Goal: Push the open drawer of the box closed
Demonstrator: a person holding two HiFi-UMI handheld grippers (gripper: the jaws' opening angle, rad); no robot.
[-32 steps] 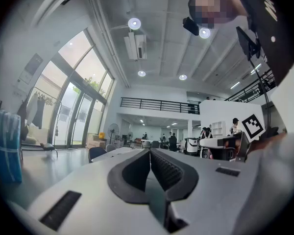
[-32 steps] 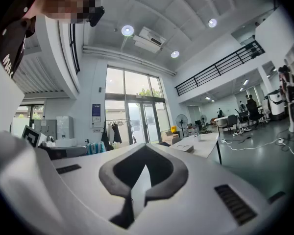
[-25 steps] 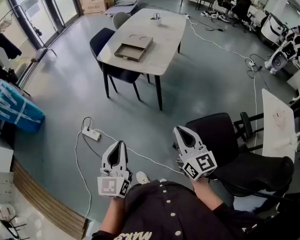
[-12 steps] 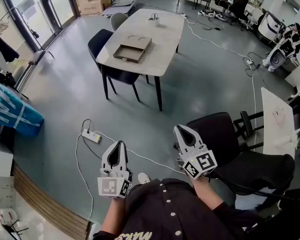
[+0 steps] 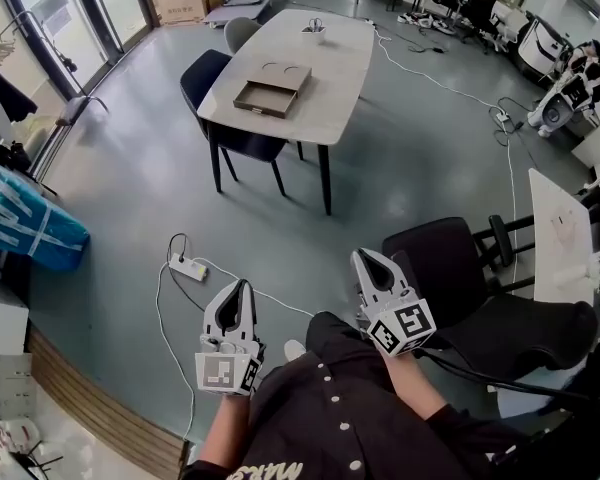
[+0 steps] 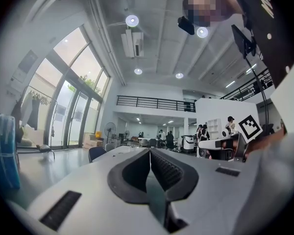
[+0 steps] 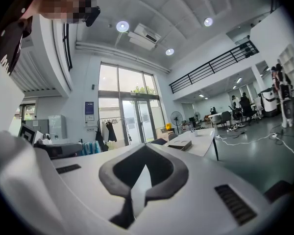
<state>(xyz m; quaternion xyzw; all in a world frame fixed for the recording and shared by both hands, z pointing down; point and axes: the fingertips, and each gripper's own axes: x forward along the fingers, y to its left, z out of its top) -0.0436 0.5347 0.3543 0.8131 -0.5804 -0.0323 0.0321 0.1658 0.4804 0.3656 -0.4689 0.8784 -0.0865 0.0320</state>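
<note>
Box (image 5: pixel 298 85), drawer (image 5: pixel 268 98) open, lies on the table (image 5: pixel 338 68) far ahead of left gripper (image 5: pixel 243 288) and right gripper (image 5: pixel 365 258), both clenched empty. Best walk close, then press the drawer front squarely.

I see a brown box (image 5: pixel 271 88) on a beige table (image 5: pixel 332 93) at twelve o'clock, a blue pale-striped bag (image 5: pixel 25 218) at nine, grey floor (image 5: pixel 410 168), and a white left gripper (image 5: pixel 242 288) and right gripper (image 5: pixel 366 258) with black-and-white square markers.
</note>
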